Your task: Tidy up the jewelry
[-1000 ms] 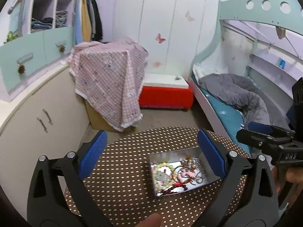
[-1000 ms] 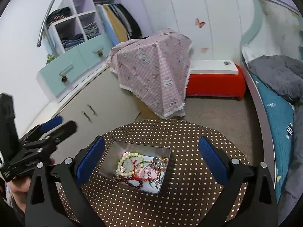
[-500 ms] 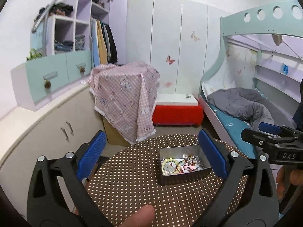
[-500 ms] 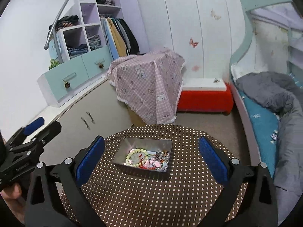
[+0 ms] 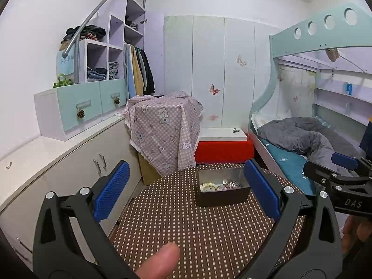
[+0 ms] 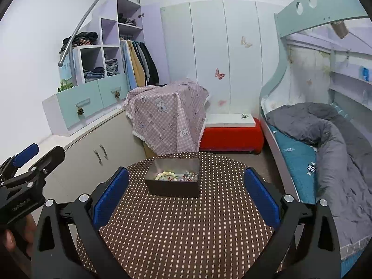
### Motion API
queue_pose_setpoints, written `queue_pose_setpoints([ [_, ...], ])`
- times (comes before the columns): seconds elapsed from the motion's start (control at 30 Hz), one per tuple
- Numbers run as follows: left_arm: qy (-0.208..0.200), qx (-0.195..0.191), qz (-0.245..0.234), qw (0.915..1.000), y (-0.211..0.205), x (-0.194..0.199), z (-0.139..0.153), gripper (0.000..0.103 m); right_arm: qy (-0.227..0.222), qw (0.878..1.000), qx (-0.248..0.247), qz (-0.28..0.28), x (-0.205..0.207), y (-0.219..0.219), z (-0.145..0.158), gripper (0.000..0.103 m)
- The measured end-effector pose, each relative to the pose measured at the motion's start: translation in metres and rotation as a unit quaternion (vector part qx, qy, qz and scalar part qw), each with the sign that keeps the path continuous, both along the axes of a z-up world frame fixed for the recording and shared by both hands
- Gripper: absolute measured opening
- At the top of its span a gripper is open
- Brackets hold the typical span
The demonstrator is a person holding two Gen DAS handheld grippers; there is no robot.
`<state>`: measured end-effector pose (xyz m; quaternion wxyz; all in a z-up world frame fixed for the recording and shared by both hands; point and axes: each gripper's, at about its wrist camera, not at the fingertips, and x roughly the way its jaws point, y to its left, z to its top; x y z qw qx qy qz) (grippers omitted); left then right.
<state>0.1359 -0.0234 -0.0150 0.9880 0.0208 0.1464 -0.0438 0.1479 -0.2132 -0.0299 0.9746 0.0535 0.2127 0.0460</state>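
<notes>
A dark metal box [image 5: 222, 194] [image 6: 173, 186] stands at the far side of a round table with a brown dotted cloth [image 5: 197, 227] [image 6: 183, 230]. Inside lie a pale bead bracelet [image 5: 208, 186] [image 6: 165, 174] and tangled pink and silver jewelry [image 5: 230, 184] [image 6: 189, 176]. My left gripper [image 5: 186, 188] is open and empty, held back from the box above the table's near side. My right gripper [image 6: 184, 190] is open and empty, also short of the box. Each gripper shows at the edge of the other's view.
A low white cabinet [image 5: 69, 160] runs along the left. A box draped in pink checked cloth [image 5: 165, 130] and a red bench [image 5: 223, 150] stand beyond the table. A bunk bed with a grey duvet [image 6: 330, 134] fills the right side.
Both grippers have pulled back and tilted up from looking down into the box. The box now sits farther away and lower in both views. Both stay open.
</notes>
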Motion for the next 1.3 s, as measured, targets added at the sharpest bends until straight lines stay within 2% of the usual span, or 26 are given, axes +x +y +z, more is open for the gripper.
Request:
queue_pose_setpoints([
  [0.2, -0.013, 0.005, 0.003, 0.9999, 0.001, -0.037, -0.003, 0.097, -0.021, 1.000, -0.014, -0.010, -0.041, 0.010, -0.003, 0.096],
  [0.43, -0.037, 0.009, 0.006, 0.9993, 0.006, -0.071, -0.001, 0.097, -0.042, 0.999, -0.020, -0.019, -0.066, 0.016, -0.005, 0.096],
  [0.7, -0.034, 0.010, 0.023, 0.9991, 0.010, -0.080, -0.002, 0.097, -0.042, 0.999, -0.027, -0.022, -0.069, 0.018, -0.007, 0.096],
  [1.3, -0.028, 0.005, 0.015, 0.9995, 0.003, -0.079, -0.008, 0.097, -0.037, 0.999, -0.028, -0.016, -0.076, 0.021, -0.012, 0.096],
])
